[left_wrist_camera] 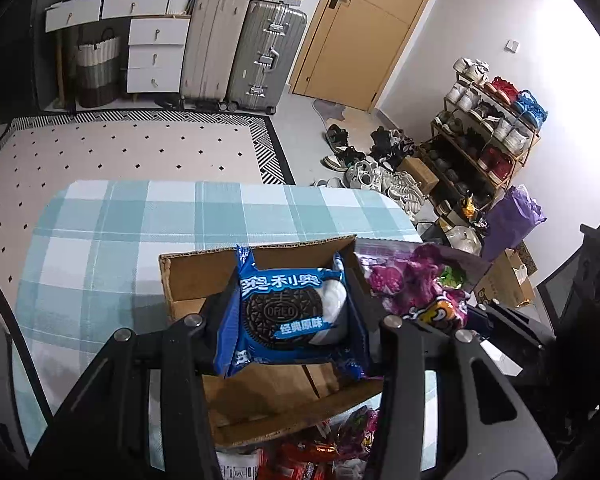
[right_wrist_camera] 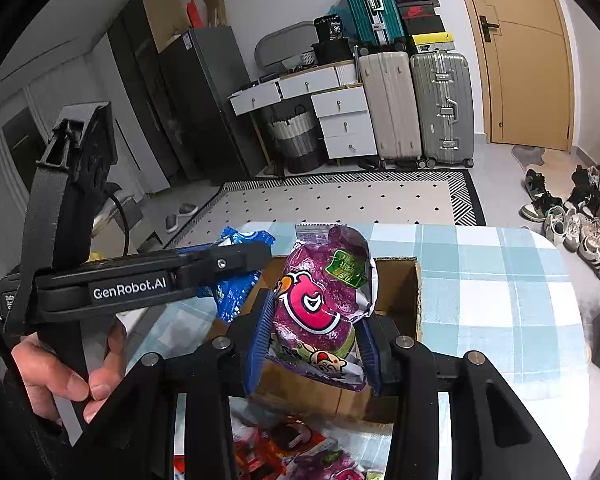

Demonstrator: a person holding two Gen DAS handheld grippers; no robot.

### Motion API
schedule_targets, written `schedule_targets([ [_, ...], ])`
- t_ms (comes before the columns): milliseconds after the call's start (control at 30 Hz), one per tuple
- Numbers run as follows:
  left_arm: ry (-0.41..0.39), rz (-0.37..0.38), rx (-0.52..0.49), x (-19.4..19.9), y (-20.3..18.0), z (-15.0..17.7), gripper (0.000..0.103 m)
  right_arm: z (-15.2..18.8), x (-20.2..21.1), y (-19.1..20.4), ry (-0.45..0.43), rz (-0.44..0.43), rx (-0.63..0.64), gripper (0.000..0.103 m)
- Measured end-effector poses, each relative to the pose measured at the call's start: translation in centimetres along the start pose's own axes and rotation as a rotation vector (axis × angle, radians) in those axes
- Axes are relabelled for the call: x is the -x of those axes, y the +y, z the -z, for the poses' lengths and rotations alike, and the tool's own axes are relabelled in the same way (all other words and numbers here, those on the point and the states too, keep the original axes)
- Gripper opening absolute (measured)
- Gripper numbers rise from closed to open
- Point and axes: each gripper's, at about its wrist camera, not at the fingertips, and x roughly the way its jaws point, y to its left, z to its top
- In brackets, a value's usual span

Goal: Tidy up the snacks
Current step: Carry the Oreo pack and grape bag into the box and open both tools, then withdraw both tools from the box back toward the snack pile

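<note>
My left gripper (left_wrist_camera: 288, 316) is shut on a blue Oreo packet (left_wrist_camera: 292, 312) and holds it over the open cardboard box (left_wrist_camera: 192, 276) on the checked tablecloth. My right gripper (right_wrist_camera: 314, 332) is shut on a purple snack bag (right_wrist_camera: 320, 300) and holds it over the same box (right_wrist_camera: 400, 292). The purple bag also shows at the right in the left wrist view (left_wrist_camera: 416, 284). The left gripper body and the Oreo packet (right_wrist_camera: 236, 292) show at the left in the right wrist view. More snack packets (left_wrist_camera: 320, 452) lie on the table in front of the box.
The table has a blue and white checked cloth (left_wrist_camera: 112, 240). On the floor beyond are a patterned rug (left_wrist_camera: 120, 152), suitcases (left_wrist_camera: 260, 56), white drawers (left_wrist_camera: 156, 56), a shoe rack (left_wrist_camera: 488, 128) and loose shoes (left_wrist_camera: 364, 160). A wooden door (left_wrist_camera: 368, 28) is behind.
</note>
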Motion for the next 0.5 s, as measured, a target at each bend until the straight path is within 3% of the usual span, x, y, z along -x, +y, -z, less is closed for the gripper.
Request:
schedule_targets([
  [133,0.019,-0.001,0.029,-1.8,0.9,0.1,0.043,0.2,-1.6,-0.4,0.014,0.002,0.001,0.041],
  [233,0.044,-0.003,0.073,-2.9,1.9,0.1,0.056,0.3,-2.7,-0.9,0.021,0.002,0.004,0.042],
  [300,0.047,0.0,0.095,-3.0,2.4,0.1,0.065,0.4,-2.7,-1.4,0.009,0.011,0.002,0.058],
  [367,0.038,-0.024,0.101,-2.7,2.7,0.3,0.08,0.5,-2.3,-1.9,-0.016,0.007,-0.007,0.06],
  [500,-0.01,-0.083,0.073,-0.9,2.4,1.0,0.08,0.8,-0.5,-2.3,-0.052,0.002,-0.021,0.061],
])
